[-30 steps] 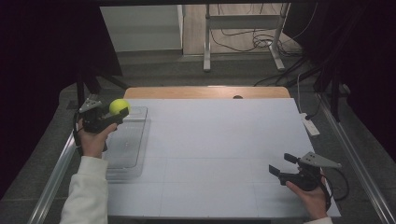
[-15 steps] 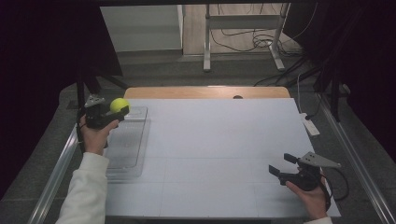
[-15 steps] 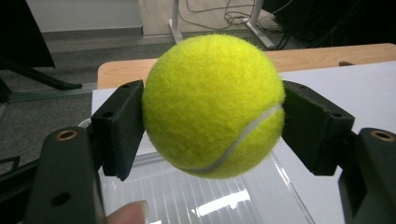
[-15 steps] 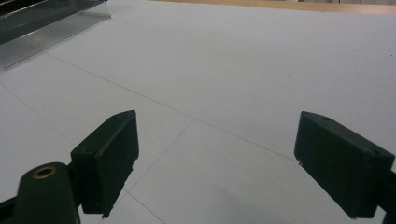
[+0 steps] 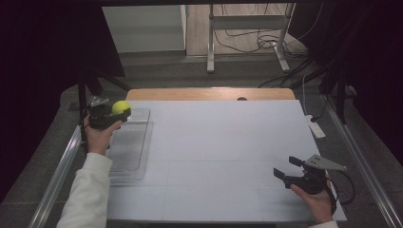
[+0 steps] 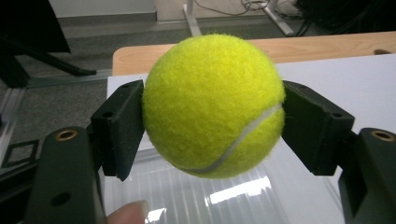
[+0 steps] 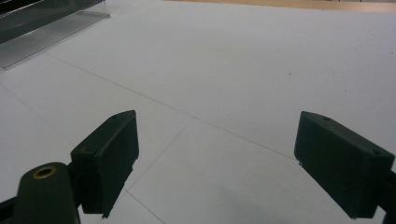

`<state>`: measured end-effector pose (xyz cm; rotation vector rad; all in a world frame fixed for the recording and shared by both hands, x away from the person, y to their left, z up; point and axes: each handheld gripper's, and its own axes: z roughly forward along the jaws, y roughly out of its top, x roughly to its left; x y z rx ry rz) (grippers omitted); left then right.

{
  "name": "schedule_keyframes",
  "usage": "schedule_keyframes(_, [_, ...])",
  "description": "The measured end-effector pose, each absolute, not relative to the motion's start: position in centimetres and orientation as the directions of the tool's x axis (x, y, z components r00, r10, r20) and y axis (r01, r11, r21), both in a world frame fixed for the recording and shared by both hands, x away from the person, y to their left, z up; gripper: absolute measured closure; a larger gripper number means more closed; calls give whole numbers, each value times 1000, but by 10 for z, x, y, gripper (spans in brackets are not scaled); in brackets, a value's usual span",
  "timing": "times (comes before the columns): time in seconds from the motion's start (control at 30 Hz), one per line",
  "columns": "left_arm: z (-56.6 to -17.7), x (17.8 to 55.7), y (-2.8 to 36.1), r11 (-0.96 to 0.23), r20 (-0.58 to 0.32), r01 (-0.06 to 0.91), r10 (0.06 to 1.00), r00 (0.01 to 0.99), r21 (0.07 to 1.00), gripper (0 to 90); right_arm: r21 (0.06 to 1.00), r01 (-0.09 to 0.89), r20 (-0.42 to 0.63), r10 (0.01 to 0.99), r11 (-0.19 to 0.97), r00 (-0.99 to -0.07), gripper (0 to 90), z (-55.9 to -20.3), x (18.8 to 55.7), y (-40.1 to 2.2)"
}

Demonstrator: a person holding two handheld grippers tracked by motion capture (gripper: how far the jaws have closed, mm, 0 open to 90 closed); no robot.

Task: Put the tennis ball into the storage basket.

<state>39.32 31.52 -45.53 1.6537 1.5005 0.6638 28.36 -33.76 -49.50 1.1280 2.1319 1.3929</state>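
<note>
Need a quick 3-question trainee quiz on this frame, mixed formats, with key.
1. True or false: the left gripper is shut on the tennis ball.
2. Which fits the right gripper? A. shut on a block B. open, holding nothing, over the white table surface C. shut on the ball
3. Fill in: the ball is held above the far end of the clear plastic ____ at the table's left side.

Key: 1 true; 2 B; 3 tray.
</note>
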Motion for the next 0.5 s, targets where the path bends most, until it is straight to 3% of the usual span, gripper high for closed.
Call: schedule_keyframes(0.5, [-463, 402, 320, 5, -102, 599, 987, 128, 800, 270, 881, 429, 127, 775, 197, -618, 139, -496, 284, -338])
